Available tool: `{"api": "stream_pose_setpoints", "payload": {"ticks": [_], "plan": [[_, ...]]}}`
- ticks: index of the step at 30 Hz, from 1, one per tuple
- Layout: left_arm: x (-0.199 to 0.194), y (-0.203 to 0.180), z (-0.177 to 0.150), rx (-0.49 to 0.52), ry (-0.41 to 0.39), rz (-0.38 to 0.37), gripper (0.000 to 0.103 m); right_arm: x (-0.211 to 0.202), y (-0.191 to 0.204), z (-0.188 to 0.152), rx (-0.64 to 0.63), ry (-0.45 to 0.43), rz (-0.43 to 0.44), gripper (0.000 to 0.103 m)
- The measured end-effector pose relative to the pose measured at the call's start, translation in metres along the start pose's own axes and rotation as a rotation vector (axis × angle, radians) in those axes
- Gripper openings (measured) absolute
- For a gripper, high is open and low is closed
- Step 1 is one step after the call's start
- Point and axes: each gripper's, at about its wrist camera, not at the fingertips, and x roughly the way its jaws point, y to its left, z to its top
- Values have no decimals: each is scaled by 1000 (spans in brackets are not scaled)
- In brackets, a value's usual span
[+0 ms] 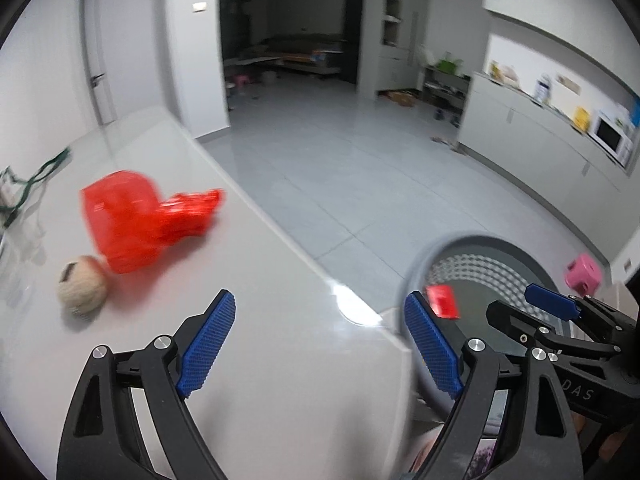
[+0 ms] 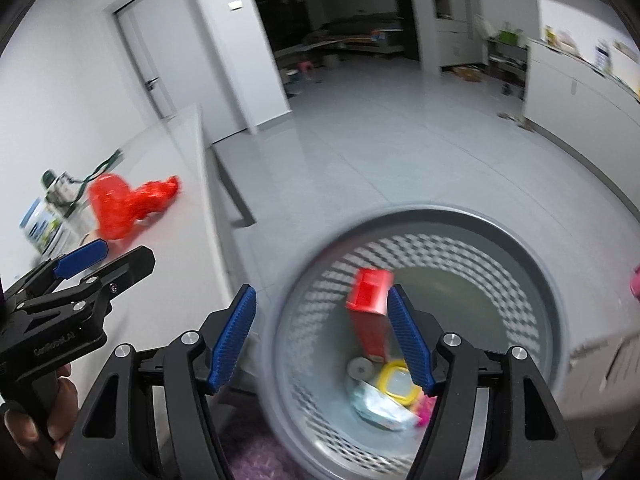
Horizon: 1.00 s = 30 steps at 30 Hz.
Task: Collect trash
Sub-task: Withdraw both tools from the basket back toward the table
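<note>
Trash is what I am gathering: a small red cardboard box (image 2: 370, 300) sits inside the round grey mesh wastebasket (image 2: 532, 240) below the desk edge, above a yellow-rimmed lid (image 2: 396, 380), a crumpled pale wrapper (image 2: 380, 404) and a grey disc (image 2: 360, 368) at the bottom. My right gripper (image 2: 320, 340) hangs over the basket mouth with its jaws wide apart and nothing between them, so I judge this drop-off step done or nearly so. My left gripper (image 1: 316, 344) hovers over the glossy white desk (image 1: 280, 300), its jaws also spread and empty.

Left on the desk are a crumpled red plastic bag (image 1: 140, 220) and, touching it, a beige fuzzy ball (image 1: 82, 290); whether the ball counts as trash I cannot tell. Next, I think, the left jaws must reach forward and leftward to the bag, close on a bunched fold and carry it across to the basket. The thin plastic may slip.
</note>
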Motion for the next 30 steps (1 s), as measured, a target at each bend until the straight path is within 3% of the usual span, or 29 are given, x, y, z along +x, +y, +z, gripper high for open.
{"api": "stream_pose_setpoints", "payload": {"ticks": [9, 19, 30], "plan": [[-19, 87, -5, -133, -29, 182, 85, 37, 79, 33, -135, 17, 126, 66], [-32, 177, -9, -279, -43, 320, 85, 74, 182, 71, -294, 10, 239, 70], [-20, 224, -4, -331, -77, 411, 87, 106, 250, 92, -417, 9, 285, 76]]}}
